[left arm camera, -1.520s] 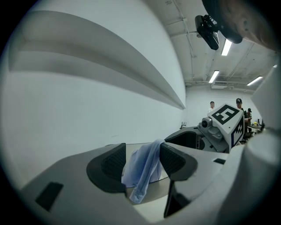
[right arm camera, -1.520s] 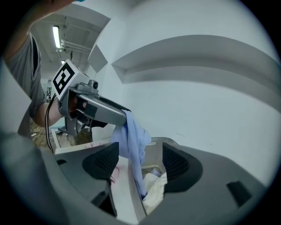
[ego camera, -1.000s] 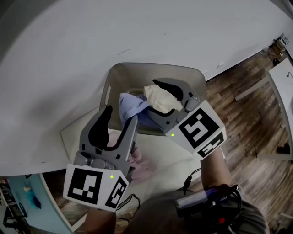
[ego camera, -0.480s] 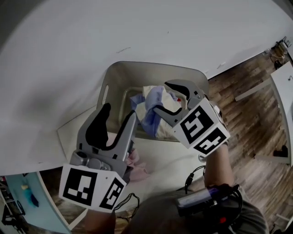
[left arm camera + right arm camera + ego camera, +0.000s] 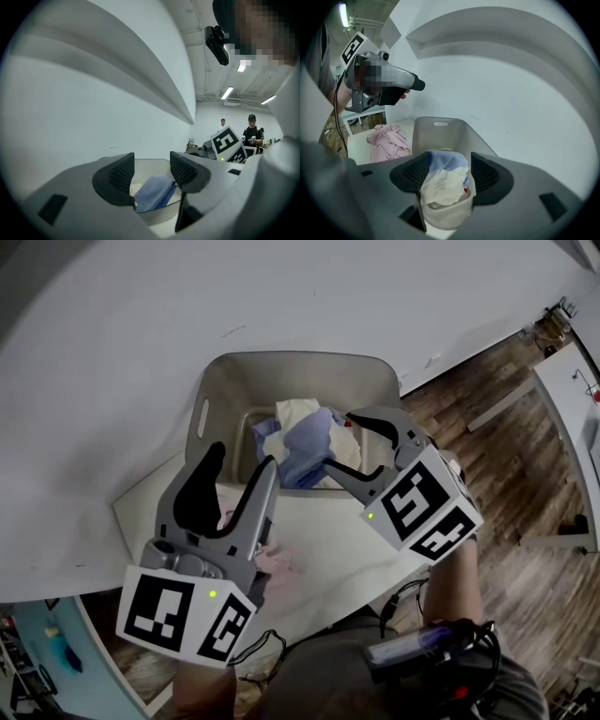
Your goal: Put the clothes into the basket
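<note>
A grey plastic basket stands on a white table against the wall. In it lie a blue garment and a cream one. My right gripper hovers over the basket's right side, jaws apart, and both garments show through the gap. The pads do not visibly press on the cloth. My left gripper is open and empty in front of the basket. Past its jaws I see the blue garment. A pink garment lies on the table, half hidden behind the left gripper.
The white table is small, with wooden floor off its right edge. A white wall rises right behind the basket. Two people stand far off in the room. Cables hang at the wearer's waist.
The blue garment hung bunched at the right gripper's lower finger, then trailed over the basket's near rim; now it lies inside. The right gripper has dipped toward the basket. The left has barely shifted.
</note>
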